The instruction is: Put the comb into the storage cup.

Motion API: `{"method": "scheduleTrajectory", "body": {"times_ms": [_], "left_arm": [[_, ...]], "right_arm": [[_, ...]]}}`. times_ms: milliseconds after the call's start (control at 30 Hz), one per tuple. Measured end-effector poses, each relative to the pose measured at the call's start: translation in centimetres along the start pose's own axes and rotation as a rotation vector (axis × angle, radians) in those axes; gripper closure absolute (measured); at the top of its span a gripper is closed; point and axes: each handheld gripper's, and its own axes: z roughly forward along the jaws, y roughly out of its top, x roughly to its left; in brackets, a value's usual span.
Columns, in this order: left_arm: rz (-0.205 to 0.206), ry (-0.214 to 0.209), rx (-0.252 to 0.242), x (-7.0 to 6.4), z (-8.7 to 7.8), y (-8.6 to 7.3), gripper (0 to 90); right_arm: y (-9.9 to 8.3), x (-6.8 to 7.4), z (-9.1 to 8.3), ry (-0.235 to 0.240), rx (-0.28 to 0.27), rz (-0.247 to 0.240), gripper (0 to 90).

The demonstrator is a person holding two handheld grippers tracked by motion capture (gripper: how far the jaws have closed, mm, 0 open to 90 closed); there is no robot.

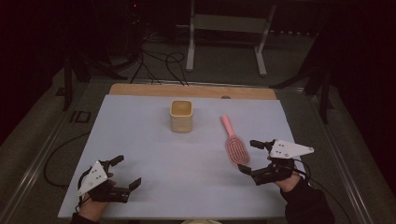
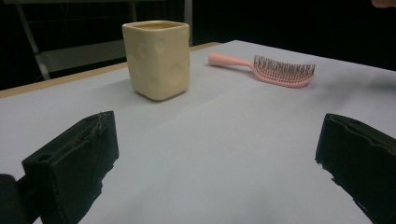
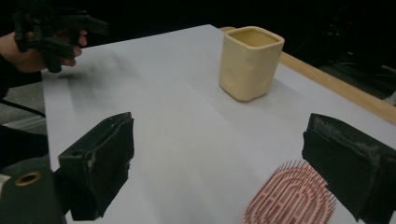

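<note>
From the high view, your right hand-held gripper (image 1: 248, 157) sits at the near right of the pale tabletop (image 1: 154, 154), jaws spread wide and holding nothing, just beside the head of the pink hairbrush (image 1: 235, 143). The brush lies flat with its long axis running away from you and leaning slightly left: handle toward the far edge, bristled head toward you. The cream square cup (image 1: 181, 115) stands upright well to the left of the handle, near the tabletop's middle far part. Your left hand-held gripper (image 1: 126, 171) rests at the near left corner, also wide open and empty, well apart from both things. The room beyond the tabletop is dark; only a metal frame and some floor cables can be made out.

In the left gripper view, your two black jaws stand far apart with bare tabletop between them. The cup (image 2: 158, 58) is ahead, and the hairbrush (image 2: 271, 70) lies behind it to the right, bristles up, handle pointing left.

In the right gripper view, the jaws again gape wide. The hairbrush (image 3: 289, 198) head lies low between them, close to the right-hand jaw and cut off by the bottom edge; its handle is out of frame. The cup (image 3: 250, 63) stands farther off, and your left hand-held gripper (image 3: 70, 35) appears blurred at the top left.
</note>
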Motion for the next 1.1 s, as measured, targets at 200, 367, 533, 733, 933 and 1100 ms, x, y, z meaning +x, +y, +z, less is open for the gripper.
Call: {"method": "scheduleTrajectory", "body": {"times_ms": [200, 367, 533, 733, 933, 1100], "left_arm": [[0.002, 0.0, 0.0, 0.0, 0.0, 0.0, 0.3], [0.006, -0.002, 0.007, 0.0, 0.1, 0.0, 0.2], [0.002, 0.0, 0.003, 0.0, 0.0, 0.0, 0.3], [0.004, -0.001, 0.004, 0.0, 0.1, 0.0, 0.3], [0.001, -0.001, 0.002, 0.0, 0.0, 0.0, 0.2], [0.001, -0.003, 0.001, 0.0, 0.0, 0.0, 0.2]], "right_arm": [[0.9, -0.8, 0.7, 0.005, 0.002, -0.011, 9.0], [1.6, -1.6, 1.5, 0.007, 0.012, -0.018, 9.1], [2.0, -2.1, 2.4, 0.013, 0.028, -0.022, 9.1], [2.3, -2.8, 3.5, 0.022, 0.028, -0.011, 9.1], [2.4, -3.7, 5.0, 0.032, 0.041, 0.004, 9.2], [2.4, -4.2, 5.7, 0.028, 0.044, 0.008, 9.2]]}}
